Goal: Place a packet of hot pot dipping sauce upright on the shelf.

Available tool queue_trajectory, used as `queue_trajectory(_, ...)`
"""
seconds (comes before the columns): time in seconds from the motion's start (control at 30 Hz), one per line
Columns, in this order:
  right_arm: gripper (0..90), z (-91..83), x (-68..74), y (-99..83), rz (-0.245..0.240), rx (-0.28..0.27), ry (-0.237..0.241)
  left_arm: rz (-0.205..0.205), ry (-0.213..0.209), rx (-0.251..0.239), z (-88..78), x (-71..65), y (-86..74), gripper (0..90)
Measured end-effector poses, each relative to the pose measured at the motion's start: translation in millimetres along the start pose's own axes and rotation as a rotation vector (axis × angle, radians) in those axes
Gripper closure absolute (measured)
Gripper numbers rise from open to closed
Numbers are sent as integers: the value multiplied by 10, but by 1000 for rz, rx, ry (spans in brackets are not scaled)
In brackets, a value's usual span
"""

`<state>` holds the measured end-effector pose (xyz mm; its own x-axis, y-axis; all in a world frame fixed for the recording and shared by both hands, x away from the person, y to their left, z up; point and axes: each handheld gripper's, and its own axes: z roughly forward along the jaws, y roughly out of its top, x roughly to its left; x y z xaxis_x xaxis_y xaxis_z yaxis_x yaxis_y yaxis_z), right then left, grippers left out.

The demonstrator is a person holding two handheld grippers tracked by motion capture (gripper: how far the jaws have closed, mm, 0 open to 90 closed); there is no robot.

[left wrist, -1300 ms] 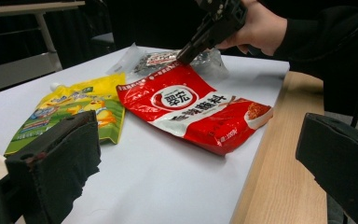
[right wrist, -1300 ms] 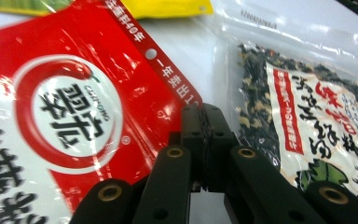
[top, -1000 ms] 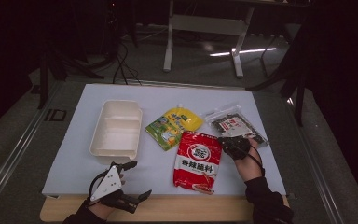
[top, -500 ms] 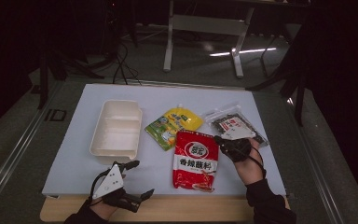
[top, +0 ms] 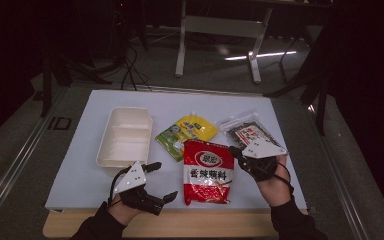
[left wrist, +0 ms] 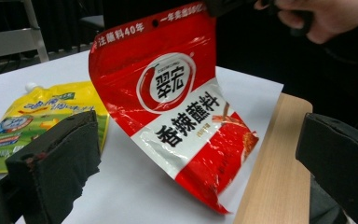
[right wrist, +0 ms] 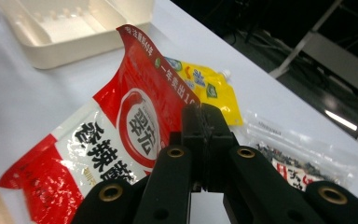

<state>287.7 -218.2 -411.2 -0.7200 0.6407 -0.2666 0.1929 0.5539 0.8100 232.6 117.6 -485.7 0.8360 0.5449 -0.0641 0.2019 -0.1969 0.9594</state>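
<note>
Red packet (top: pixel 208 171) is hanging by its top edge from the right gripper (right wrist: pixel 204 122), whose jaws are clamping it. Left gripper (top: pixel 156 181) is gaping empty nearby; lifting slowly should be keeping the packet from slipping.

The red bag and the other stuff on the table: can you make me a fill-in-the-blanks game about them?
1. The right hand-held gripper is shut on the top edge of the ____ bag.
2. The left hand-held gripper has its jaws ____.
3. The cream tray has ____ inside it.
4. The pouch between the tray and the dark snack packet is mostly ____.

Missing words: red; open; nothing; yellow
</note>
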Motion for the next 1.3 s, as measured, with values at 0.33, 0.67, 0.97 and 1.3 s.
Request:
queue_trajectory(0.33, 900, -265, 144, 155, -55, -64, 49, -3, 26, 77, 95, 135, 97, 63)
queue_trajectory(0.67, 900, -436, 293, 283, -101, -121, 84, -9, 16, 75, 169, 286, 121, 189)
queue_trajectory(0.97, 899, -472, 346, 330, -114, -141, 123, 16, -98, 97, 303, 358, 231, 392)
queue_trajectory(1.3, 899, -502, 359, 362, -115, -160, 140, 58, -205, 131, 382, 335, 279, 683)
